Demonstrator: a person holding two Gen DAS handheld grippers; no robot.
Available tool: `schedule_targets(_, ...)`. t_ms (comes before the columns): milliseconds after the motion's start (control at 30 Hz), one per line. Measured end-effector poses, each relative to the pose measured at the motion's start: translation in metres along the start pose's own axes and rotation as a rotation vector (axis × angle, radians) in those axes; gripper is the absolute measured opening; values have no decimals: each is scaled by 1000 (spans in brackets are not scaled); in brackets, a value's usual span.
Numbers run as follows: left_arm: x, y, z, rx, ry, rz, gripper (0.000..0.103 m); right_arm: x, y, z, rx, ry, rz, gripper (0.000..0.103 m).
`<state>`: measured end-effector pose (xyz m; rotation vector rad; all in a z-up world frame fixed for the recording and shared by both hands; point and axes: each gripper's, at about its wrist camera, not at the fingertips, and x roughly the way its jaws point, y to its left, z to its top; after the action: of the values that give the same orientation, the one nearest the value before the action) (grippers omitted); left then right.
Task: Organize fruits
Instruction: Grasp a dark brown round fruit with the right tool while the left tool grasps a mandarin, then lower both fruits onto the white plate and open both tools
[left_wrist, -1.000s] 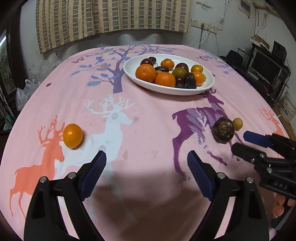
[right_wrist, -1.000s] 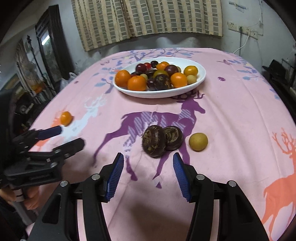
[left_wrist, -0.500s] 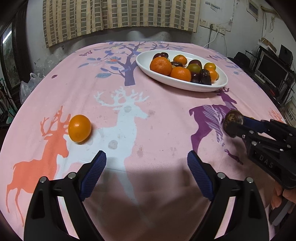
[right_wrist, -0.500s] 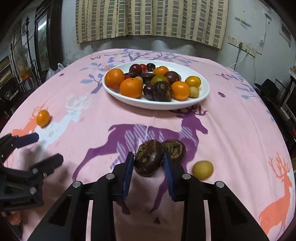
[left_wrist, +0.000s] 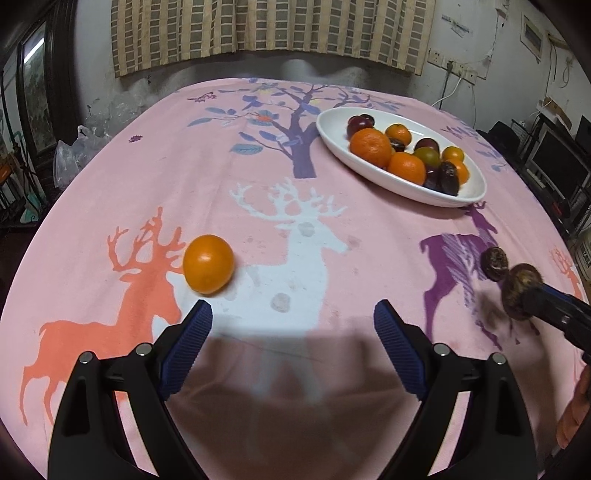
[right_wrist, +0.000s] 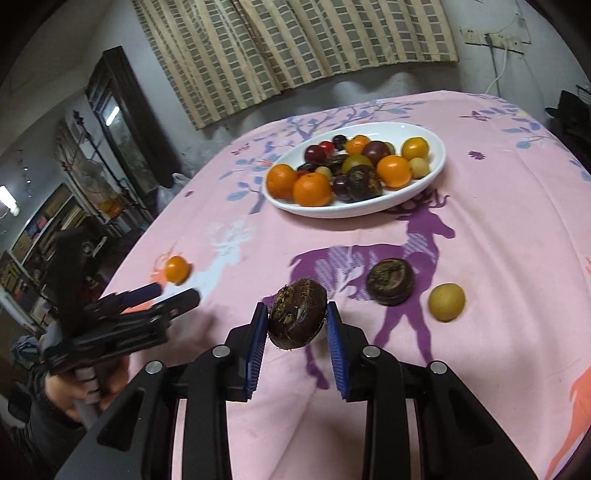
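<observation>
My right gripper (right_wrist: 297, 323) is shut on a dark brown water chestnut (right_wrist: 297, 319) and holds it lifted above the pink tablecloth; it also shows in the left wrist view (left_wrist: 522, 290). A second water chestnut (right_wrist: 390, 281) and a small yellow fruit (right_wrist: 446, 302) lie on the cloth to its right. My left gripper (left_wrist: 291, 328) is open and empty, just short of a loose orange (left_wrist: 208, 264) on the left. A white oval plate (right_wrist: 428, 181) with several fruits stands at the back.
The table (left_wrist: 184, 155) wears a pink cloth printed with deer and trees. Its edges curve away on the left and right. Plastic bags (left_wrist: 74, 151) sit beyond the left edge, and shelves with electronics (left_wrist: 554, 162) beyond the right.
My right gripper closed on one water chestnut and lifted it off the cloth. My left gripper moved forward and left, nearer the loose orange, still open.
</observation>
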<state>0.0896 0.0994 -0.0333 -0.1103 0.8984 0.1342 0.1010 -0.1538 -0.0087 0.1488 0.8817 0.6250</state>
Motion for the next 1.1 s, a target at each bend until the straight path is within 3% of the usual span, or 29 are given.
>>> schedule_targets(167,19,7,7,37,-14,78,79,-7,6,0,-34,-7,16,32)
schedule_targets(233,25,14,12,-2,10,57,77,-8,6,0,-27,-3,32,32)
schedule_targets(467,37,32,26,-43,26,78,48,-11,10,-1,-35,-1,43,32)
schedule_targets(700,45,35,37,-43,33,97,48,-6,9,-3,-29,13,31,32)
schedule_targets(767,46,35,39,-40,29,105,38,-5,8,-3,-29,15,24,32)
schedule_targets(933,38,31,38,-20,23,104,38,-3,6,-3,-23,13,17,32)
schedule_targets(1100,12,2,47,45,-26,29,38,-14,-2,7,27,-47,36,32)
